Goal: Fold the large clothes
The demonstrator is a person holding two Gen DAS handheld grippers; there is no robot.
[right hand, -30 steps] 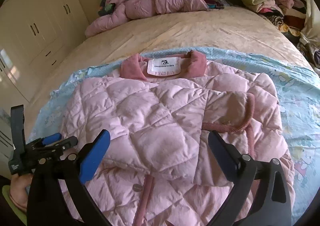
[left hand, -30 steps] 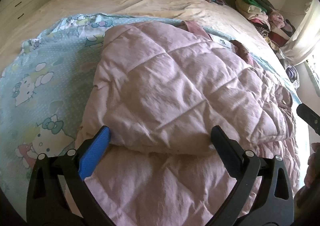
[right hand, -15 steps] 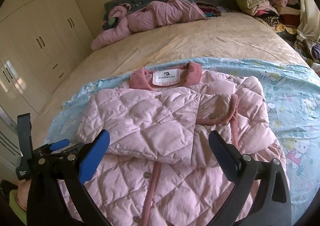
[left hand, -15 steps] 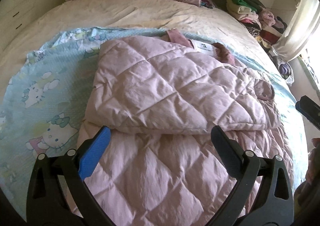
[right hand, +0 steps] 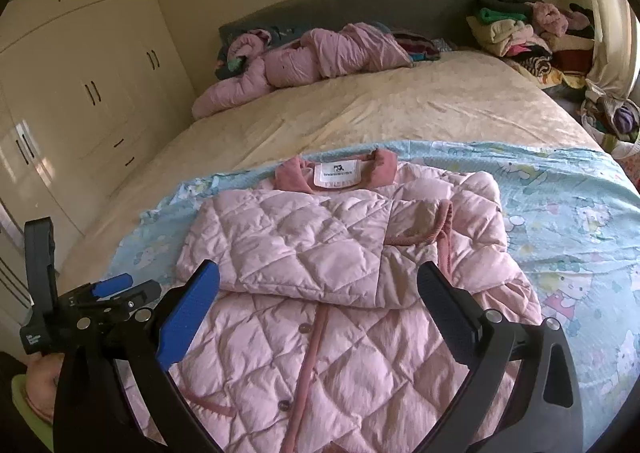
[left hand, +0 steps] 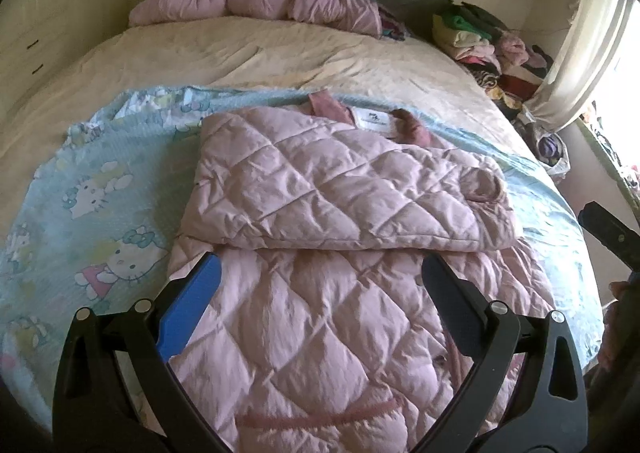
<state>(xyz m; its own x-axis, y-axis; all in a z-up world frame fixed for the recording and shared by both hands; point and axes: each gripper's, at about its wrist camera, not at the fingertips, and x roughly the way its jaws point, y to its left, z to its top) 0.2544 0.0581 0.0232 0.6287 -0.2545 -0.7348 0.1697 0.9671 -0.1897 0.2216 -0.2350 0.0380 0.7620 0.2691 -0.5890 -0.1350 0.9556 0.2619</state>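
A pink quilted jacket [left hand: 336, 193] [right hand: 320, 245] lies flat on a light blue cartoon-print sheet [left hand: 100, 213] [right hand: 568, 221] on the bed. Both sleeves are folded across its chest; the collar with a white label [right hand: 340, 174] points toward the headboard. My left gripper [left hand: 320, 277] hovers open above the jacket's lower half, nothing between its fingers. My right gripper [right hand: 318, 285] is likewise open above the lower half near the button placket. The left gripper [right hand: 112, 287] also appears at the left edge of the right wrist view.
A second pink padded garment [right hand: 304, 61] lies crumpled by the grey headboard [right hand: 360, 5]. Stacks of folded clothes [right hand: 520, 33] sit at the far right corner beside a curtain [left hand: 588, 33]. Cream wardrobe doors [right hand: 80, 93] line the left side. Beige bedspread [left hand: 260, 57] beyond the sheet.
Both grippers have pulled back and up from the jacket, staying open. The folded sleeves, close under the fingers before, now lie farther away on the jacket.
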